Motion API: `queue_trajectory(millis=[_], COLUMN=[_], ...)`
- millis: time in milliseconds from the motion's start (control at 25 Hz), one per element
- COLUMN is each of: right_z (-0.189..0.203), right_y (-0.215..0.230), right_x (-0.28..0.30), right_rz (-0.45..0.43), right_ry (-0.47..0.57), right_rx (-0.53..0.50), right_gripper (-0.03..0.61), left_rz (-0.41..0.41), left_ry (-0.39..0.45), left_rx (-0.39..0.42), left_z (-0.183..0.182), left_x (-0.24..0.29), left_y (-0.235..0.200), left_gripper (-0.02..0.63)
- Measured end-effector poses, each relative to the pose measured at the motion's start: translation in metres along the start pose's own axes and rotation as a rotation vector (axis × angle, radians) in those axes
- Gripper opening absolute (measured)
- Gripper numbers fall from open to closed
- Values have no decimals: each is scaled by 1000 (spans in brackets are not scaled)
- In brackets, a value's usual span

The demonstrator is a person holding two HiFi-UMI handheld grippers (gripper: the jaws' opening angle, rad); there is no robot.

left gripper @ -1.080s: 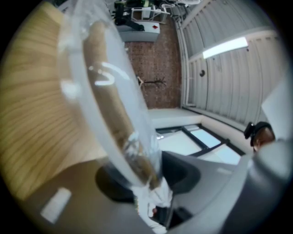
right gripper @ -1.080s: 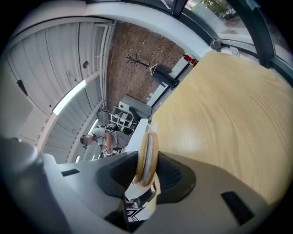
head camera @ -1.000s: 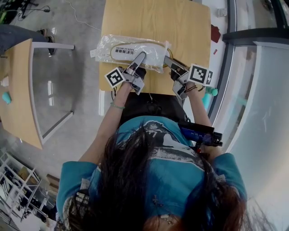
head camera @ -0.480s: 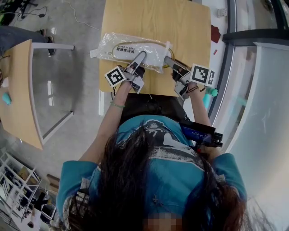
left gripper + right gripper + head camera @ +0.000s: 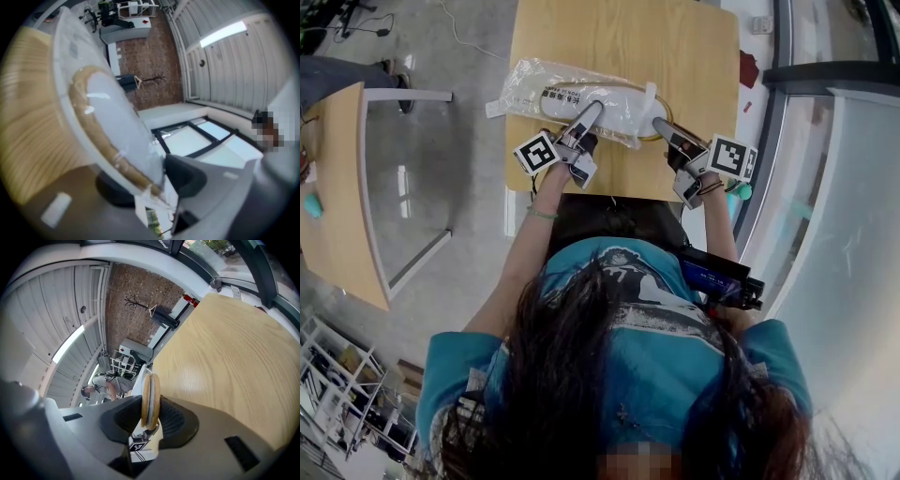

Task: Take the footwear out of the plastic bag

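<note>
A clear plastic bag (image 5: 530, 86) lies on the wooden table (image 5: 619, 37) with white, tan-edged slippers (image 5: 614, 101) inside. My left gripper (image 5: 592, 111) bears on the bag's middle from the near side. In the left gripper view the bag (image 5: 110, 112) and the slipper's tan rim (image 5: 89, 122) sit between its pads, pinched by the left gripper (image 5: 150, 183). My right gripper (image 5: 661, 127) is at the bag's right end. Its jaws are closing, and the pads of the right gripper (image 5: 151, 417) press on the two slipper edges (image 5: 151, 397) standing upright between them.
A second wooden table (image 5: 337, 197) with a teal object (image 5: 311, 202) stands to the left across a strip of floor. A dark window frame (image 5: 769, 141) runs along the right. The table top (image 5: 229, 357) stretches beyond the slippers. A person (image 5: 101, 383) stands far back.
Both grippers and the bag have shifted a little farther up the table. The right gripper has drifted to the right with the slipper end between its jaws.
</note>
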State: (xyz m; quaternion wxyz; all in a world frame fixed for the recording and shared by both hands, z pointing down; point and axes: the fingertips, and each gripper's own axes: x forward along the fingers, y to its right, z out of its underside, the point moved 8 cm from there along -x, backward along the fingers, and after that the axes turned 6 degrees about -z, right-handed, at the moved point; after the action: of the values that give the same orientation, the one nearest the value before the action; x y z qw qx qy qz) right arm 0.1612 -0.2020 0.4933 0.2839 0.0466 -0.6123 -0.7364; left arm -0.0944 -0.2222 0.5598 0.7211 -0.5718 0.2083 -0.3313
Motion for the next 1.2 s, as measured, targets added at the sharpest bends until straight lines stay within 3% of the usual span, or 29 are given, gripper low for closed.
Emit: queue_trajectory(millis=[240,440,600,800,960,1200], right_z=[-7,-22,-29,-42,-51,-63], right_y=[-3,-3,-2,-4,-23,-33], right_x=[-15,-33,-53,-81,-80,-93], right_rz=[5,14,51,108,142,254], right_ry=[0,-11,18,77,65,83], right_rx=[-34,-90,-79,-109,-226,-308], right_gripper=[103,102,102,98,95,84], left_rz=[-7,-48,-91,-213,-319,-512], left_ry=[18,46,48,108,100,134], left_rx=[-19,-7,2,47,144,276], left_z=[-5,-22,-29,-42,-48,-51], left_x=[0,-5,-2,-9,-12,-12], left_y=[0,-12,-13,-22,-26,-29], left_gripper=[184,149,145,31,3,-2])
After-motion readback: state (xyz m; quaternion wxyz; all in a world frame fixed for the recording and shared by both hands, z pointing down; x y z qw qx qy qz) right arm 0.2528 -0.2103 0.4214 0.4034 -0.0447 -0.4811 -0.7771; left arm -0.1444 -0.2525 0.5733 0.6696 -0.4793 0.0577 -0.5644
